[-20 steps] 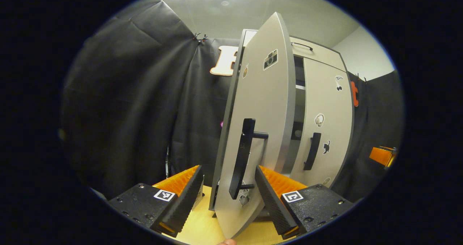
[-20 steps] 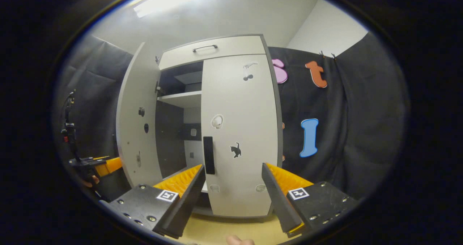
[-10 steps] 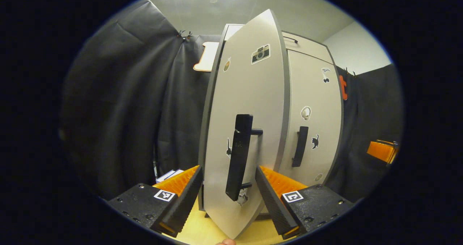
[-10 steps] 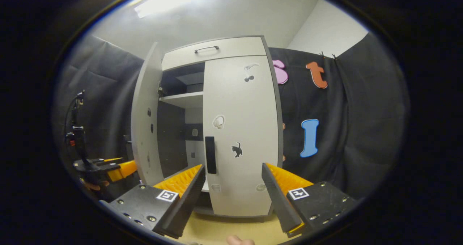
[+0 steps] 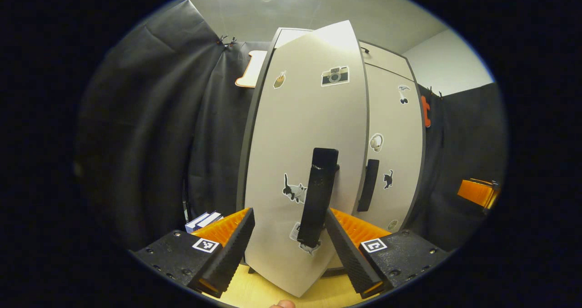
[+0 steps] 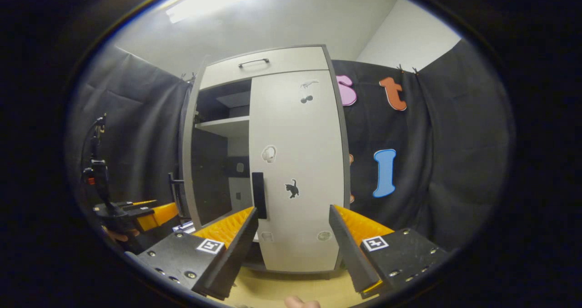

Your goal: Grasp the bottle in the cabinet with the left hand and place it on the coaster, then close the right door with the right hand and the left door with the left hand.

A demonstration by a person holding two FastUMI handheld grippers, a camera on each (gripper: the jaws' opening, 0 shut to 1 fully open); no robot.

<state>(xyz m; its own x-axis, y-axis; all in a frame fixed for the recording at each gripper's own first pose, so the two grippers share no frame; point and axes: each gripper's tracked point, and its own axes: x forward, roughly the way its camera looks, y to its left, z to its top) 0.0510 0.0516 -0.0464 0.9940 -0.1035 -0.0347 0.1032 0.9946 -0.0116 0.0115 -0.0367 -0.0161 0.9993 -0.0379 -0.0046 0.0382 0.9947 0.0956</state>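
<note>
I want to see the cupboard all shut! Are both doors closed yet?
Not yet. The right door already sits shut against the cabinet. The left door stands part open, with a dark gap and a shelf showing in the right gripper view. The left gripper is open at its handle. Pushing it shut is left.

The left door stands ajar right ahead of the jaws, its handle between them. A dark gap stays open behind it.

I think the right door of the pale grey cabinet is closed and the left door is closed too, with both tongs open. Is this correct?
Not quite. The right door of the pale grey cabinet is closed, but the left door is ajar: the right gripper view shows the interior. Both the left tongs and right tongs are open.
</note>
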